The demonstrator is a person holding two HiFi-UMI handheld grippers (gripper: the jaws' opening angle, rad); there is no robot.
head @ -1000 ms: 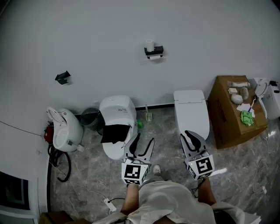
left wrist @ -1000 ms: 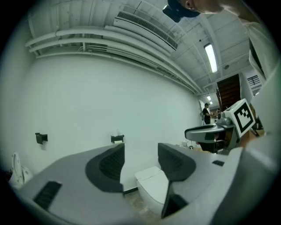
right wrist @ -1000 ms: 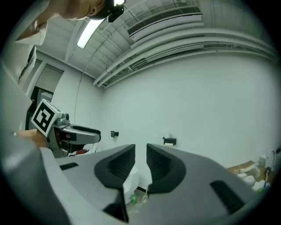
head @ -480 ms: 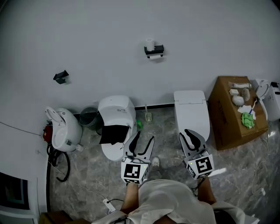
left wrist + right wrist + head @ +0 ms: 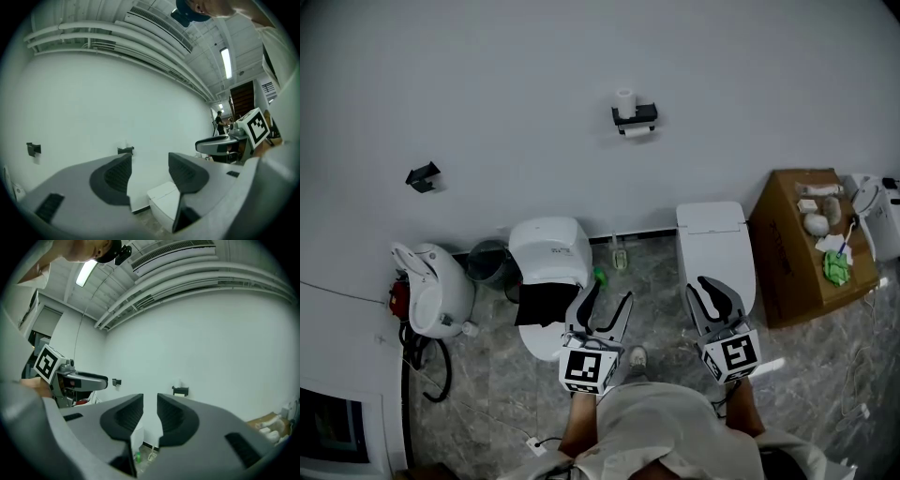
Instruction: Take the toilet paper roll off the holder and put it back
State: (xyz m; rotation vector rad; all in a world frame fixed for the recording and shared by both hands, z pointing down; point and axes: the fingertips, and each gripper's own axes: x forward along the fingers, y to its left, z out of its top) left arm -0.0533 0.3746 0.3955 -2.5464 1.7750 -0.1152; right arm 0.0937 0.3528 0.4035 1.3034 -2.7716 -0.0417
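A white toilet paper roll (image 5: 625, 101) stands on top of a black holder (image 5: 635, 116) fixed high on the white wall. That holder (image 5: 125, 150) is small and far ahead in the left gripper view, just left of the jaw gap. In the right gripper view the holder (image 5: 180, 391) sits just right of the gap. My left gripper (image 5: 609, 292) is held level over the floor, its jaws apart and empty. My right gripper (image 5: 715, 289) is level beside it, its jaws a narrow slit apart with nothing between them. Both are far from the roll.
Two white toilets (image 5: 548, 267) (image 5: 715, 248) stand against the wall, the left one with a dark cloth (image 5: 542, 302) on it. A cardboard box (image 5: 802, 244) of small items is at the right. A white appliance (image 5: 436, 291), a bin (image 5: 490, 258) and a black wall bracket (image 5: 422, 175) are at the left.
Both grippers and the person have moved toward the wall, so the toilets and box sit a little nearer in the head view. The jaws look the same.
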